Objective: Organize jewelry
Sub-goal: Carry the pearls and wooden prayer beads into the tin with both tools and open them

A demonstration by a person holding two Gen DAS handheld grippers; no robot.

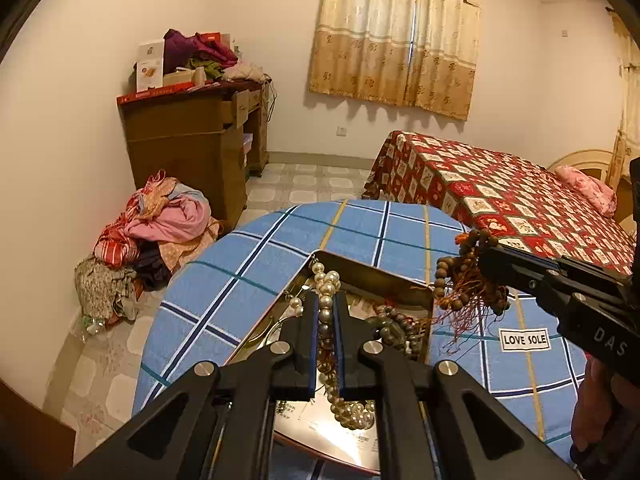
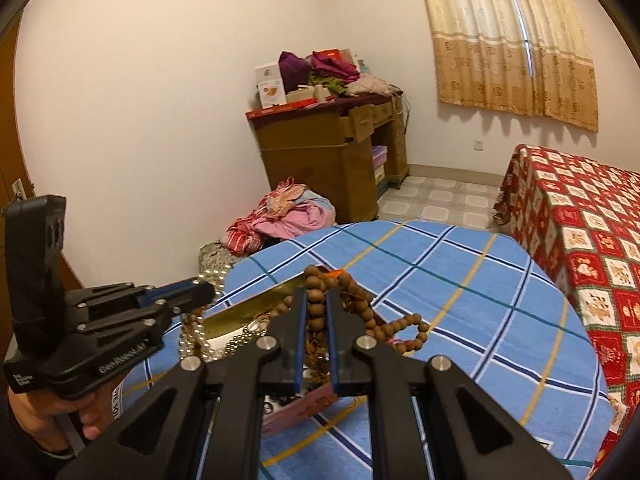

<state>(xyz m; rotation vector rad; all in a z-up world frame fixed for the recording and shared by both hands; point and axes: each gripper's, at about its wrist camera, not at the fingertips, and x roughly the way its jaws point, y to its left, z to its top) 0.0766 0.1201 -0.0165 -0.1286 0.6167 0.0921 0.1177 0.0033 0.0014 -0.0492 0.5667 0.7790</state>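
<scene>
Tongs (image 1: 326, 304) pinch round glossy pearl strand (image 1: 326, 280).

Gloss, wood and cloth by the tongs

Glossy white pearl strand (image 1: 326, 280) between matt black plastic left tongs (image 1: 326, 312); matt brown wooden bead string (image 2: 316, 300) in right tongs (image 2: 316, 312); shiny gold metal tin (image 1: 372, 272) beneath; soft blue checked cloth bench (image 1: 248, 264).

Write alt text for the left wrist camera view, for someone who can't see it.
The left gripper is shut on a pearl necklace above an open metal tin on a blue checked cloth. At right, the right gripper holds brown wooden beads with orange tassels.
</scene>
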